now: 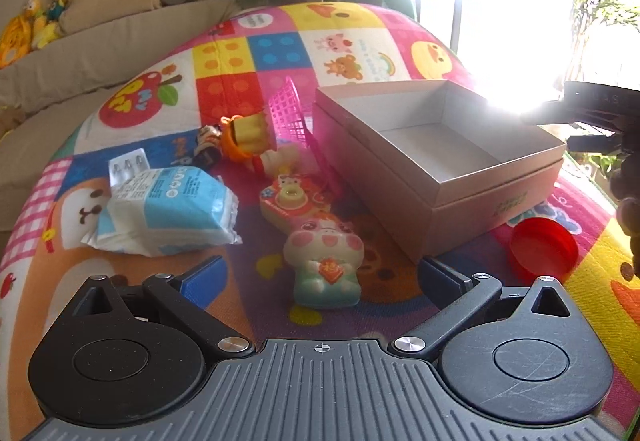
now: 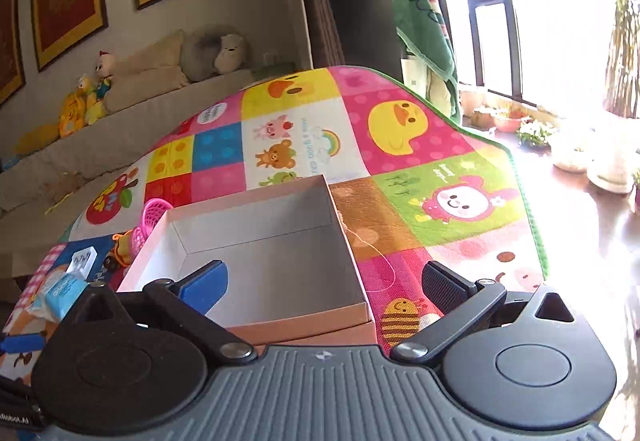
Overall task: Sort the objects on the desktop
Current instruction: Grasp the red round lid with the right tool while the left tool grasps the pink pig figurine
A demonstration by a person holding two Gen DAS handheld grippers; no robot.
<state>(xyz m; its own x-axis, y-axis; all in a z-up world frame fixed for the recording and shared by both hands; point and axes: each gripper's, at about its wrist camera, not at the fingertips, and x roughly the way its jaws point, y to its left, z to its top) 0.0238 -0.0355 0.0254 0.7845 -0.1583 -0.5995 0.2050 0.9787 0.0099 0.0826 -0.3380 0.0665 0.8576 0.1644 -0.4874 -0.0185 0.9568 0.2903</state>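
Observation:
An open, empty cardboard box (image 1: 440,153) stands on the colourful play mat (image 1: 240,53); it also shows in the right wrist view (image 2: 260,241). My left gripper (image 1: 320,281) is open and empty, just in front of a pig figurine (image 1: 326,265). Beyond it lie a toy camera (image 1: 290,199), a tissue pack (image 1: 172,209), a blister pack (image 1: 128,167), a yellow-orange toy (image 1: 248,135), a small striped toy (image 1: 208,145) and a pink basket (image 1: 290,113) on its side. A red lid (image 1: 544,249) lies right of the box. My right gripper (image 2: 324,277) is open and empty over the box's near edge.
A beige sofa (image 1: 80,53) with plush toys runs behind the mat. The mat's green right edge (image 2: 532,209) borders a dark floor with plant pots (image 2: 600,157) by a bright window. The right gripper's body (image 1: 600,109) shows at the right edge of the left wrist view.

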